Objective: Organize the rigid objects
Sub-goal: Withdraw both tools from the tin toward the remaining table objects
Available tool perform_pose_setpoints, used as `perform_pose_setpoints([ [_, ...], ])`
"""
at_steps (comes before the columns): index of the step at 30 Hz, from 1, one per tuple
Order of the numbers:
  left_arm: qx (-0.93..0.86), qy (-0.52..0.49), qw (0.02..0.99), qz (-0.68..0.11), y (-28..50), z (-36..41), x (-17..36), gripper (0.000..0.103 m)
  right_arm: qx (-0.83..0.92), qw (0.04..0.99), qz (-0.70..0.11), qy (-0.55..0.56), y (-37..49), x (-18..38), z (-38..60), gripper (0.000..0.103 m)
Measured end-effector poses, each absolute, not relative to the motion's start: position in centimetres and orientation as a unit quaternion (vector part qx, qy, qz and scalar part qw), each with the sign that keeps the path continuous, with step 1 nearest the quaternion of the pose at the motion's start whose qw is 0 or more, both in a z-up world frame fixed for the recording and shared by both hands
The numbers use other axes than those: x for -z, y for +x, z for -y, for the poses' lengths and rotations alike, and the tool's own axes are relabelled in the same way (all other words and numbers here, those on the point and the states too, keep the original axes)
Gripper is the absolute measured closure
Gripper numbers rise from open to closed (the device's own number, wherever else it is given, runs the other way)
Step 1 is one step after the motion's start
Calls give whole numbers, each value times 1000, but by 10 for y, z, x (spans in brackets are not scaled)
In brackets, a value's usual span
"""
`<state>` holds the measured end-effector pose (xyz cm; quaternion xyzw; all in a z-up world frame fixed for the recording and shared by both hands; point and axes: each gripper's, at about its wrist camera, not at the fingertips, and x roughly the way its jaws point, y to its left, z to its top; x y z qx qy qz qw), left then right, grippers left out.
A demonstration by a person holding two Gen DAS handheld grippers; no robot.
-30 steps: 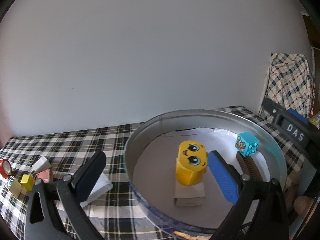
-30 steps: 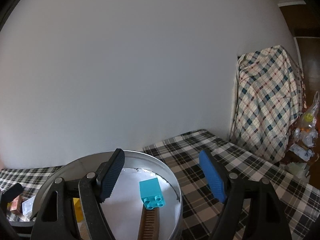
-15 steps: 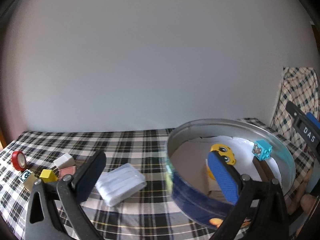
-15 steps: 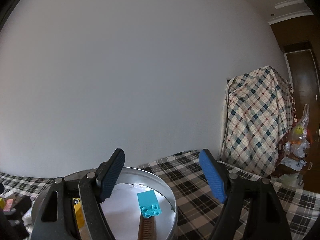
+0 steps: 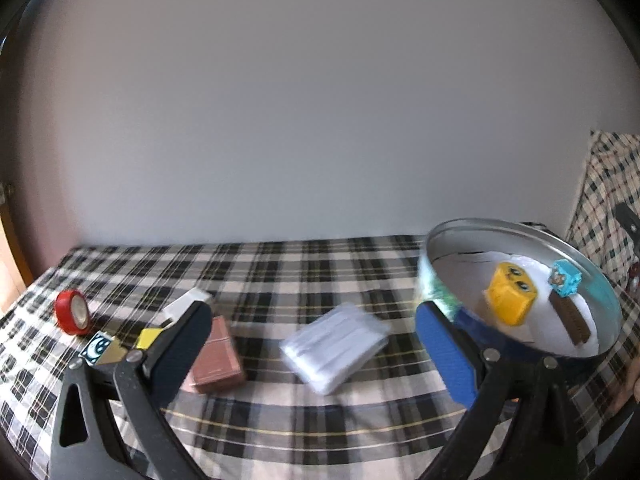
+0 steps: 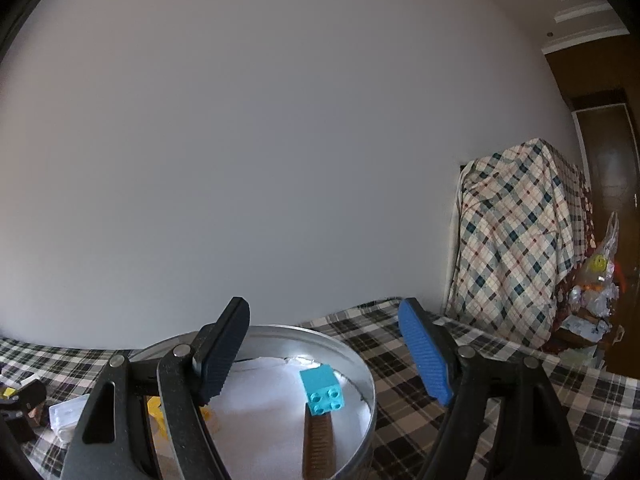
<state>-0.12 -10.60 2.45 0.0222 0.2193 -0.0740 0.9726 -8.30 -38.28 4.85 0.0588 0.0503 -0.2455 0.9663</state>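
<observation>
A round metal tin (image 5: pixel 448 236) stands at the right of the checked table and holds a yellow face block (image 5: pixel 510 294), a cyan brick (image 5: pixel 565 282) and a brown comb (image 5: pixel 570 322). My left gripper (image 5: pixel 312 344) is open and empty above a white packet (image 5: pixel 334 346). A brown box (image 5: pixel 216 358), a white block (image 5: pixel 184 304), a yellow cube (image 5: pixel 149 338), a face cube (image 5: pixel 99 347) and red tape (image 5: pixel 72 312) lie at the left. My right gripper (image 6: pixel 324 354) is open and empty over the tin (image 6: pixel 360 364), above the cyan brick (image 6: pixel 322 389) and comb (image 6: pixel 318 440).
A plain wall runs along the back of the table (image 5: pixel 300 260). Furniture covered with a checked cloth (image 6: pixel 516 240) stands at the right, with bags (image 6: pixel 596 292) beside it. The left gripper shows at the left edge of the right wrist view (image 6: pixel 20 404).
My left gripper has swung left, away from over the tin, and now faces the packet and the loose blocks. My right gripper has tilted up slightly over the tin.
</observation>
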Motion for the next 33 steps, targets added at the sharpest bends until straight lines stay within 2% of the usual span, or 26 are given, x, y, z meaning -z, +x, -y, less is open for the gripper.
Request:
perform_pose_setpoints([
  [11, 48, 11, 965, -258, 23, 34, -17, 0, 208, 971, -99, 66, -76, -43, 343, 24],
  [22, 30, 22, 960, -278, 39, -28, -6, 0, 92, 981, -163, 45, -48, -35, 233, 24],
  [33, 35, 25, 934, -356, 62, -74, 13, 0, 65, 953, -291, 56, 13, -14, 147, 24],
])
